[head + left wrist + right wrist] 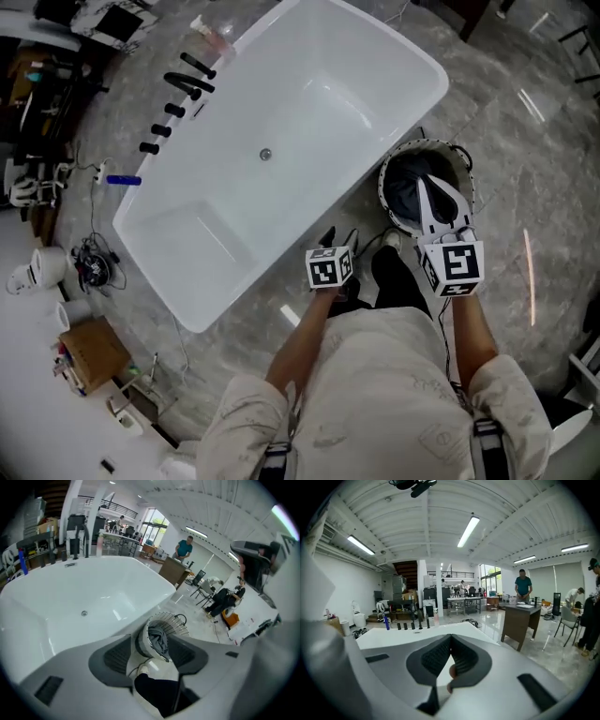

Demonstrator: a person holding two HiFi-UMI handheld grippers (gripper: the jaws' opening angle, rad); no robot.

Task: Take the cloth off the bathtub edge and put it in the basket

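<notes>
Head view: a white bathtub point(281, 150). The basket point(386, 187) stands on the floor beside it, with the grey cloth point(408, 192) inside. The right gripper point(433, 202) hangs over the basket and the left gripper point(330, 253) is nearby.
Left gripper view: fingers point(117, 656) apart, holding nothing.
Right gripper view: fingers point(436, 656) closed together, empty.

I'm looking into a big open hall that serves as a lab or workshop, not a home bathroom. The white bathtub point(309, 103) stands loose on a polished marble-look floor point(511, 141), with a cardboard box point(94, 352) and tangled cables point(96, 264) beside it. Overhead is a ribbed white ceiling point(417, 520) with strip lights point(468, 530). Behind stand workbenches point(461, 602), a brown desk point(520, 619), a railed upper gallery point(451, 575) and a person in a teal shirt point(523, 586).
</notes>
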